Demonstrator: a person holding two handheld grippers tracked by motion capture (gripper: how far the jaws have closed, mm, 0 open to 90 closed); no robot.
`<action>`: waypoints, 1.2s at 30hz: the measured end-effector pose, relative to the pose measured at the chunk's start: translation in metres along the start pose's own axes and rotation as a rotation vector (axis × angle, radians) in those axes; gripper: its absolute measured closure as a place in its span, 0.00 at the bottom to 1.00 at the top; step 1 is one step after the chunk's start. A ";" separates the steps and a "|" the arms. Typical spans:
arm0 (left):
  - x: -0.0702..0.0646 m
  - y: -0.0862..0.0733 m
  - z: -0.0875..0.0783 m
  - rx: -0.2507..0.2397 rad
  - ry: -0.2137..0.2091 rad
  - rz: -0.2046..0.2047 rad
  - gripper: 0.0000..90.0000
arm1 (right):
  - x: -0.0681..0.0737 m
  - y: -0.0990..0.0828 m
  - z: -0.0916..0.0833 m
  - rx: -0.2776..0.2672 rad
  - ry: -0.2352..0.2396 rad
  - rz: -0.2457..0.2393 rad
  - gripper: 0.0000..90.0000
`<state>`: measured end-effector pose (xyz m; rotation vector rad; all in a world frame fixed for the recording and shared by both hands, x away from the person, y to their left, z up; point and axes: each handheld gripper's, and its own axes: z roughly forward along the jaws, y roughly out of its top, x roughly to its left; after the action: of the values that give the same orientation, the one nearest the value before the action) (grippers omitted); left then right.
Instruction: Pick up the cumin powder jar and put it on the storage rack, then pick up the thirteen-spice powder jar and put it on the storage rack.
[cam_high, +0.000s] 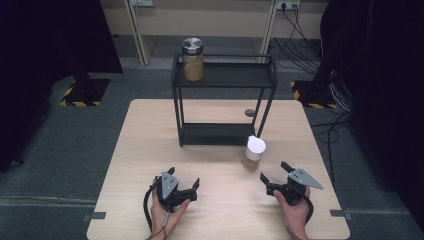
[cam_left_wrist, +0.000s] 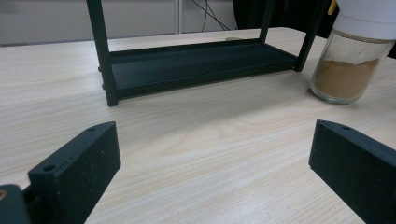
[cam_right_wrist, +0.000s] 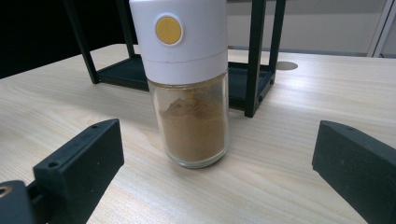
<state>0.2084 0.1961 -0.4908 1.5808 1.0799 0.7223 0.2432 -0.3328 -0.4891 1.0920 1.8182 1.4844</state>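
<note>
A glass spice jar (cam_high: 254, 154) with a white cap and brown powder stands upright on the wooden table (cam_high: 150, 150), just in front of the black shelf rack's (cam_high: 224, 75) right front leg. My right gripper (cam_high: 274, 172) is open, a short way to the jar's near right; in the right gripper view the spice jar (cam_right_wrist: 191, 93) stands ahead between the jaws, untouched. My left gripper (cam_high: 184, 177) is open and holds nothing at the near left; the left gripper view has the spice jar (cam_left_wrist: 348, 60) at far right and the rack's lower shelf (cam_left_wrist: 196, 63) ahead.
A larger glass jar (cam_high: 193, 60) with a metal lid and tan contents stands on the rack's top shelf at its left end. A round grommet (cam_high: 250, 113) sits in the table behind the rack. Cables (cam_high: 300, 45) and stand bases lie on the floor beyond.
</note>
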 end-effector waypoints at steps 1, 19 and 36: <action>0.000 0.000 0.000 0.000 0.000 0.000 0.02 | 0.000 0.000 0.000 0.000 0.000 0.001 0.02; -0.002 0.000 0.000 0.001 -0.003 0.021 0.02 | -0.001 0.000 0.000 0.001 0.001 0.007 0.02; -0.002 0.000 0.000 0.003 -0.008 0.022 0.02 | -0.005 0.000 0.002 -0.005 0.032 0.019 0.02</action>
<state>0.2077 0.1943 -0.4903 1.5985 1.0598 0.7287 0.2474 -0.3362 -0.4904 1.0920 1.8300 1.5251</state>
